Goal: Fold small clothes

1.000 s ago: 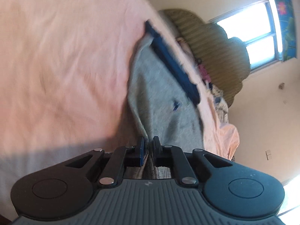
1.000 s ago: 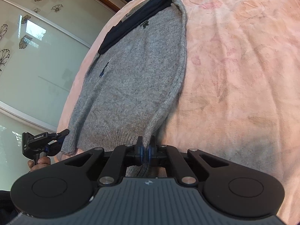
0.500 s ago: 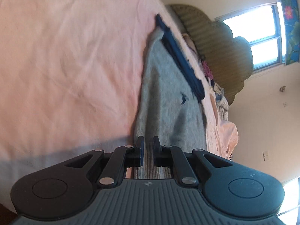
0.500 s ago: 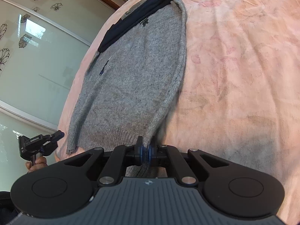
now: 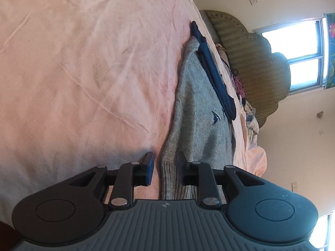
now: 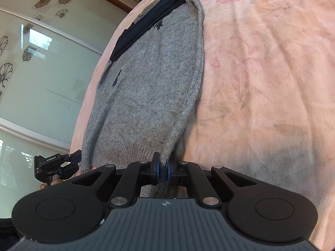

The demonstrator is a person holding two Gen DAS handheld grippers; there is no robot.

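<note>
A small grey knit sweater (image 6: 150, 87) with a dark navy collar (image 6: 150, 18) lies flat on the pink bedsheet (image 6: 261, 73). In the left wrist view the sweater (image 5: 199, 113) stretches away from me, its ribbed hem between my fingers. My left gripper (image 5: 165, 167) is open, its jaws apart on either side of the hem corner without gripping it. My right gripper (image 6: 163, 169) is shut on the other hem corner of the sweater. The left gripper also shows at the lower left of the right wrist view (image 6: 62, 165).
The pink sheet (image 5: 83, 73) covers the whole bed. A woven olive headboard (image 5: 251, 62) and a pile of clothes (image 5: 249, 115) lie at the far end. A window (image 5: 297, 62) is behind. Glass sliding doors (image 6: 41, 73) with flower prints stand beside the bed.
My left gripper has opened and let go of the sweater's hem, which now lies on the sheet. My right gripper stays shut on its corner and has barely moved.
</note>
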